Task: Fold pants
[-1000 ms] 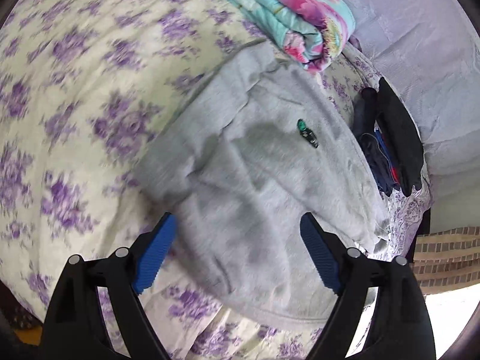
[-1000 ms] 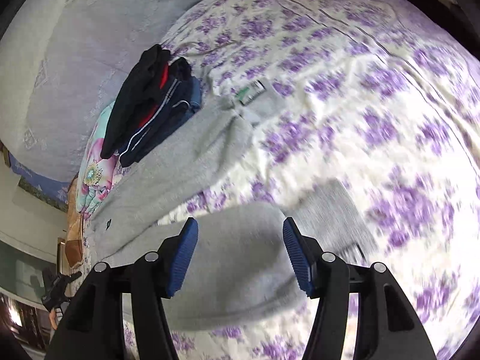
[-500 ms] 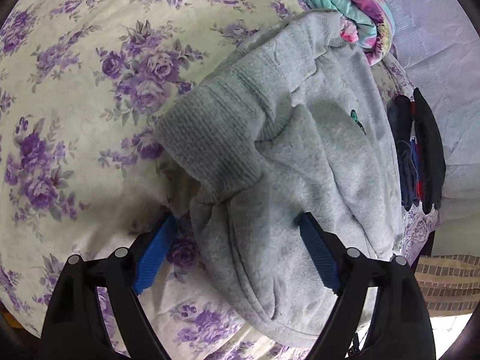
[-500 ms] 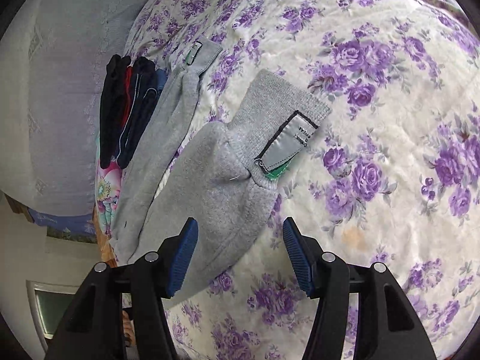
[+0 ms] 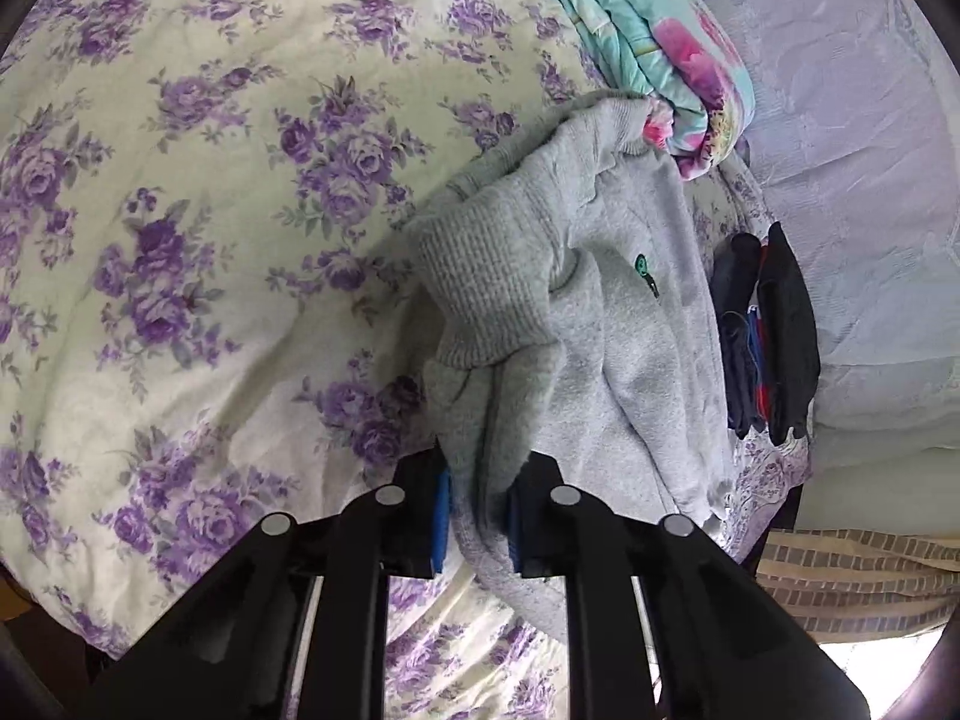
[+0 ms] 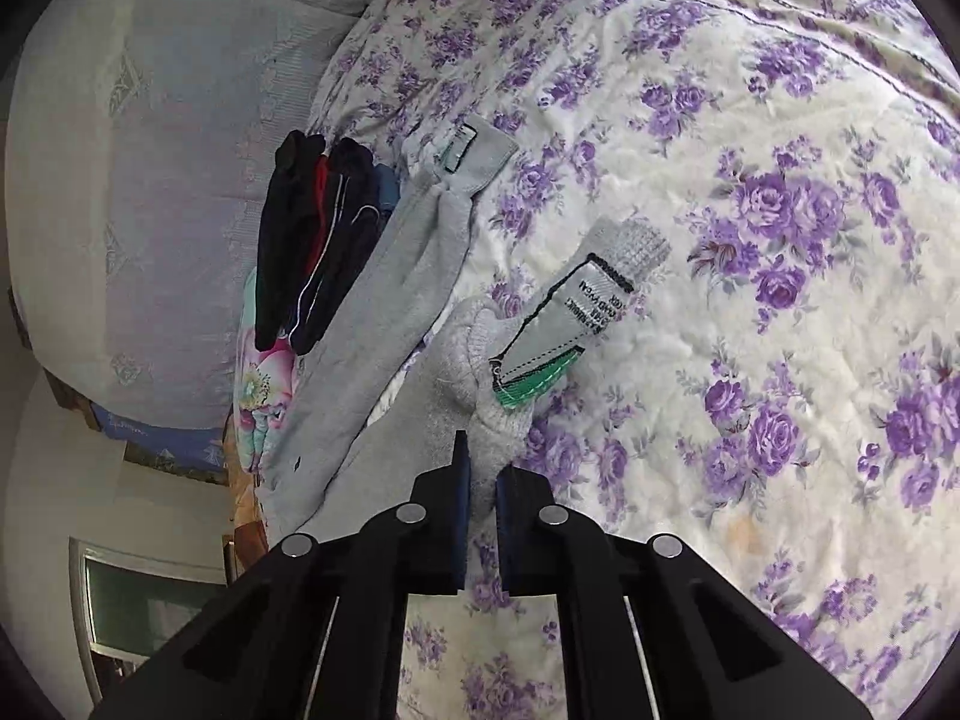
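Right wrist: pants (image 6: 384, 312) label (image 6: 576, 312) (print illegible) beyond claw (image 6: 480, 510).

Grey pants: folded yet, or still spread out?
Not folded: the grey pants lie lengthwise on the bed, bunched where each gripper pinches them.

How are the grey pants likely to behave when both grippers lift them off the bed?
Likely floppy: the pants bunch in soft folds where the left gripper pinches them. Probably not slippery: the knit cuff looks fleecy. The unheld middle should sag between the grips.
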